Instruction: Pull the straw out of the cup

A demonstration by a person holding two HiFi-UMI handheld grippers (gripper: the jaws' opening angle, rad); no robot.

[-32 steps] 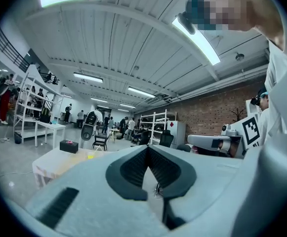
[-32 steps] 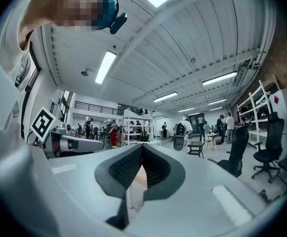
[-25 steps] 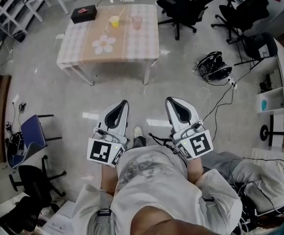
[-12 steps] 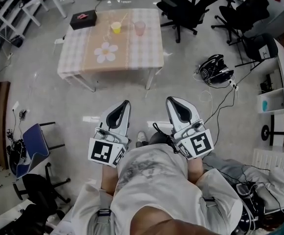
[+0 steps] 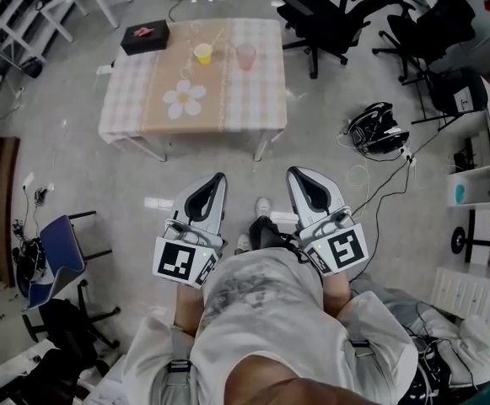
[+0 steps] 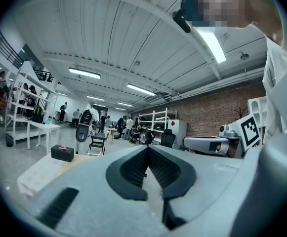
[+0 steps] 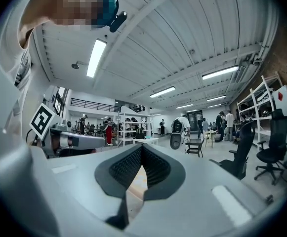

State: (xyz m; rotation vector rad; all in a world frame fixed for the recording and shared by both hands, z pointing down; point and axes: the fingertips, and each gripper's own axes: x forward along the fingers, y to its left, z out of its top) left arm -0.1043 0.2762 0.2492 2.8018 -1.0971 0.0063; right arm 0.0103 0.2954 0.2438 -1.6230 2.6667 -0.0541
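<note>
Near the far edge of the table [image 5: 131, 99], the yellow cup [image 5: 202, 53] stands beside a pink cup [image 5: 245, 56], its straw [image 5: 213, 40] seemingly leaning out of it, so no part of the task is done. The left hand-held gripper [image 5: 217, 180] and right hand-held gripper [image 5: 294, 175] are both closed, empty and well short of the table. The approach, grasp and pull all remain.

Ahead: I see bare floor [image 5: 245, 171] between me and the tabletop [image 5: 135, 99].
Far right: office chairs [image 5: 320, 19] and a cable tangle [image 5: 375, 129] block.
Near left: blue chair [image 5: 59, 243].
</note>
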